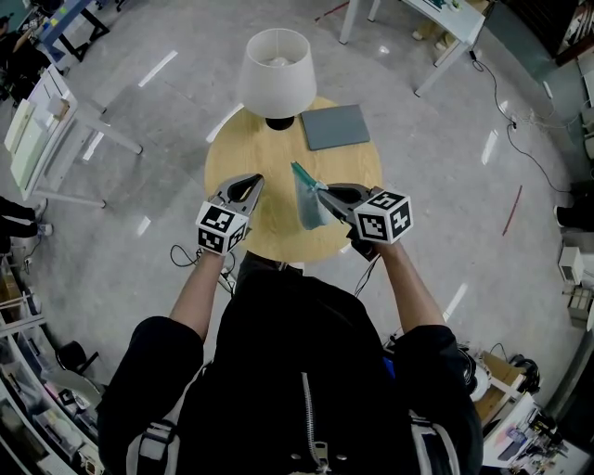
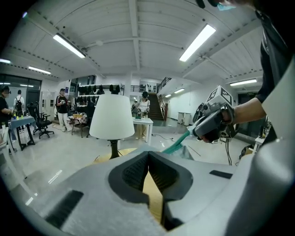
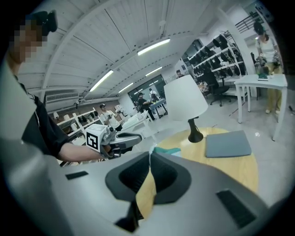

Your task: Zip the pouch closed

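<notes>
A clear pouch (image 1: pixel 307 204) with a teal zip edge hangs tilted over the round wooden table (image 1: pixel 234 153). My right gripper (image 1: pixel 322 188) is shut on its upper right end. In the left gripper view the teal edge (image 2: pixel 177 145) runs out of the right gripper's tips (image 2: pixel 196 131). In the right gripper view a bit of teal pouch (image 3: pixel 168 150) shows just past the closed tips (image 3: pixel 150 155). My left gripper (image 1: pixel 257 180) hovers a short way left of the pouch, apart from it. Its jaws (image 2: pixel 148 156) meet at the tips with nothing between them.
A white-shaded lamp (image 1: pixel 276 72) stands at the table's far side, with a flat grey pad (image 1: pixel 335 126) to its right. White desks (image 1: pixel 436 28) and cables lie on the floor around. Several people stand far off in the room (image 2: pixel 61 108).
</notes>
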Demonstrator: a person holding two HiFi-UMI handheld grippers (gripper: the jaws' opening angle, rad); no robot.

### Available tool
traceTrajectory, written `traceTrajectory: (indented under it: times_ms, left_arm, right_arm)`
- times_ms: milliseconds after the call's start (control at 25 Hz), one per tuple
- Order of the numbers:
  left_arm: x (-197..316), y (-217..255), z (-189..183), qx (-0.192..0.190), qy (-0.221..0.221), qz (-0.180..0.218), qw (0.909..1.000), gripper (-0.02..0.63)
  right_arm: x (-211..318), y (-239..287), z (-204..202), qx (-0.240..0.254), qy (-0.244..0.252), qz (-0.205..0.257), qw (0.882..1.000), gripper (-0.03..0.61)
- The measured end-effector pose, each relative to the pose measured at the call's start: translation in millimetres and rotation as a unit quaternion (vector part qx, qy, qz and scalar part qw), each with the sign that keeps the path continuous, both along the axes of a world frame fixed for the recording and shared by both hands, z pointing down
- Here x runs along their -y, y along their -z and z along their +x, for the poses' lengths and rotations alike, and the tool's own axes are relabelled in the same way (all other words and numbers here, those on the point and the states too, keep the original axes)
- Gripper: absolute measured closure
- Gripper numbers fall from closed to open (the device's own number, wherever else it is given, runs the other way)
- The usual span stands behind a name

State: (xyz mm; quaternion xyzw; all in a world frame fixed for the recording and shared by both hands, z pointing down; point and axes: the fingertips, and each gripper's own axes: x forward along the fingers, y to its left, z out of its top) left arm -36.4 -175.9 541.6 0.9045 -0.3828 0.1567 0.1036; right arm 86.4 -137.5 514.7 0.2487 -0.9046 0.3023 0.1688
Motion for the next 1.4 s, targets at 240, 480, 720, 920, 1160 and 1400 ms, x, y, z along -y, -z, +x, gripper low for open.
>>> traceTrajectory:
  times_ms: [240, 480, 720, 920, 1160, 1400]
  left_arm:
    - [4, 44, 4, -0.012, 0.013, 0.033, 0.9993, 0.607]
    - [8, 69, 5, -0.022, 0.012, 0.059, 0.998, 0.608]
    - [5, 78, 2, -0.028, 0.016, 0.074, 0.9967, 0.609]
    - [2, 76, 3, -0.025, 0.017, 0.074, 0.9968, 0.609]
    - [-1, 70, 2, -0.027, 0.018, 0.065, 0.9974, 0.607]
    - [-4, 64, 0, -0.031, 0.021, 0.057, 0.9977, 0.609]
  right_arm:
    - [9, 19, 2, 0.01, -0.016, 0.04, 0.999, 0.563]
    - [18, 30, 6, 0.018, -0.034, 0.074, 0.997, 0.563]
    - [19, 43, 8, 0.026, -0.048, 0.099, 0.994, 0.564]
    - [17, 49, 8, 0.026, -0.049, 0.11, 0.992, 0.565]
    - [15, 48, 9, 0.024, -0.047, 0.111, 0.992, 0.565]
    - [14, 48, 11, 0.022, -0.052, 0.114, 0.992, 0.565]
